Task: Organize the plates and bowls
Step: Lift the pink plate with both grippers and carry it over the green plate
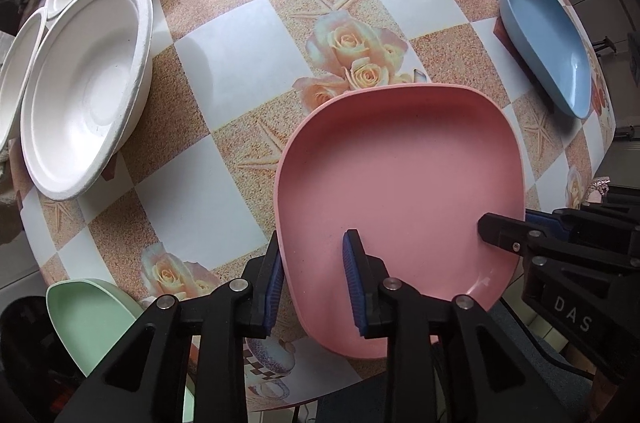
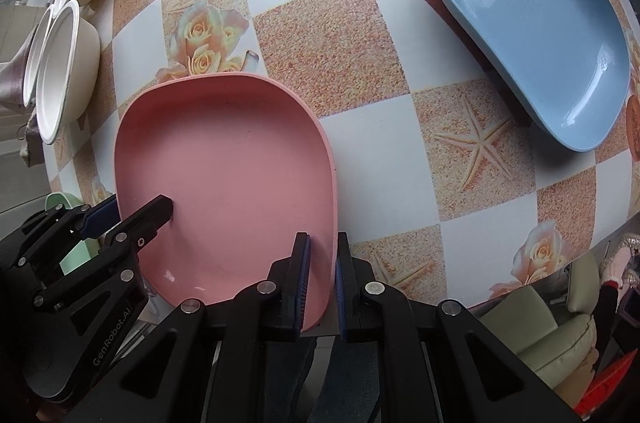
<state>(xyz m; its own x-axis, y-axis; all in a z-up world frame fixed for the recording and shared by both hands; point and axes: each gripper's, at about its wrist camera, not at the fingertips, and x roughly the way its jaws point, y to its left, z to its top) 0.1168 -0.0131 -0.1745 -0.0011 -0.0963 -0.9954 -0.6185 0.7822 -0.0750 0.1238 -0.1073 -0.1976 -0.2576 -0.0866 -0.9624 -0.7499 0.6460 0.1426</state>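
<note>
A pink square plate [image 1: 400,179] sits near the table's front edge; it also shows in the right wrist view [image 2: 228,179]. My left gripper [image 1: 314,263] straddles the plate's left rim, fingers a little apart around it. My right gripper [image 2: 323,263] is closed on the plate's right rim, and shows at the right in the left wrist view [image 1: 500,229]. A blue plate [image 1: 548,35] lies at the far right [image 2: 536,23]. A green plate [image 1: 88,319] lies at the front left. White bowls [image 1: 84,87] stand at the left [image 2: 64,63].
The table wears a checkered cloth with roses and starfish [image 1: 256,55]. Its front edge [image 2: 540,287] is close below the grippers. A green armchair [image 2: 552,323] stands beyond the edge at the right.
</note>
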